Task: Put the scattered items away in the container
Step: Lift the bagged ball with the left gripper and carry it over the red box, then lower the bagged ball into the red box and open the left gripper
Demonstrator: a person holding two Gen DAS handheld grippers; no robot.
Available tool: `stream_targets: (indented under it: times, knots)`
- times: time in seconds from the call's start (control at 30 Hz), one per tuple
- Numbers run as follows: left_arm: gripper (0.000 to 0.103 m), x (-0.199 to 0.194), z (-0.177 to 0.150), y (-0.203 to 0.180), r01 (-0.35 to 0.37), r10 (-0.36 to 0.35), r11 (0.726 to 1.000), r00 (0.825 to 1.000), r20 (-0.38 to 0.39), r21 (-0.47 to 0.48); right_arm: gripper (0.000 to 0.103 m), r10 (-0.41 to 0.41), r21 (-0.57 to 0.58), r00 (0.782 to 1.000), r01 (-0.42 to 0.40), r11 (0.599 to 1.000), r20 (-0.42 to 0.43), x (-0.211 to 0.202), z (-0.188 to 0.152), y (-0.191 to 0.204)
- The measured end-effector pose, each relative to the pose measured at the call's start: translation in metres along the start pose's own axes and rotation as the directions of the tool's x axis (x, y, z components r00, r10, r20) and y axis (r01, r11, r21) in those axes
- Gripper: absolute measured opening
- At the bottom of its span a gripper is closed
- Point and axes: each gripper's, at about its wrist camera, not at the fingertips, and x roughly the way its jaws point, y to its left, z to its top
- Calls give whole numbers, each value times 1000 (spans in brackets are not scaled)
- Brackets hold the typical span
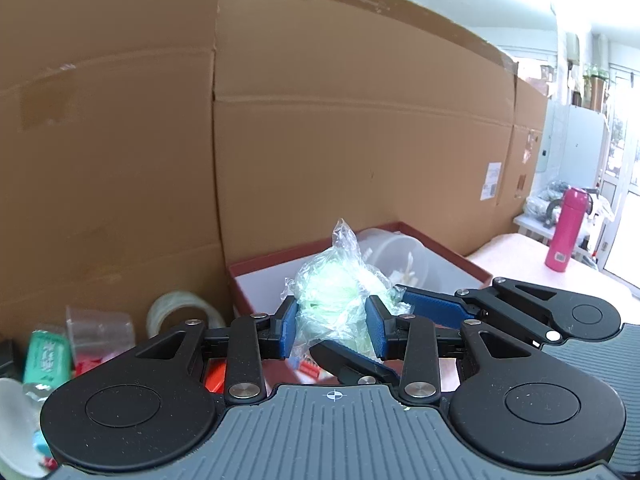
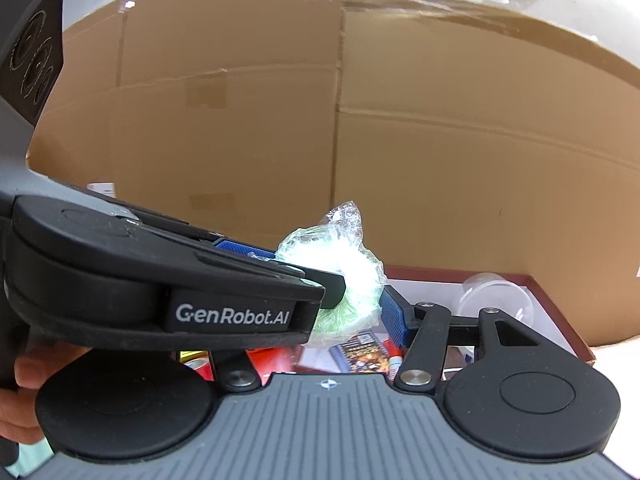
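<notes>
Both grippers — left gripper (image 1: pixel 333 330), right gripper (image 2: pixel 348 304) — clenched on green bagged bundle (image 1: pixel 334 296); we carry it over red box (image 1: pixel 476 268), release together, low

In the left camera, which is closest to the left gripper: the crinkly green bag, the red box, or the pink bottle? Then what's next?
1. Crinkly green plastic bag, between the left gripper jaws.
2. Red cardboard box, just behind.
3. Pink bottle, far right.
</notes>
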Motion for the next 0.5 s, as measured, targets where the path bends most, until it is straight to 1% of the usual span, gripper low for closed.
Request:
stream_targets:
  times: [0.1, 0.2, 0.4, 0.43, 0.47, 0.5]
  knots:
    - [42, 22, 3, 2, 2, -2, 1000, 1000, -10, 9, 63, -17, 2, 1000, 17, 1000, -8, 18, -2, -11]
    - [42, 46, 3, 4, 3, -2, 1000, 999, -32, 27, 63, -14, 13, 999, 14, 1000, -30, 38, -6, -23]
    - [41, 93, 3, 17, -5, 5, 1000, 995, -104, 9, 62, 6, 51, 997, -3, 999, -74, 76, -14, -42]
    - [35, 101, 3, 20, -1, 1, 1000, 993, -119, 1, 57, 22, 59, 997, -17, 998, -75, 81, -15, -45]
    - [31, 109, 4, 24, 9, -11, 1000, 991, -134, -10, 53, 46, 69, 996, -41, 997, -76, 86, -15, -47]
    - [30, 115, 4, 26, 15, -18, 1000, 989, -144, -19, 50, 56, 80, 995, -49, 996, -84, 92, -16, -48]
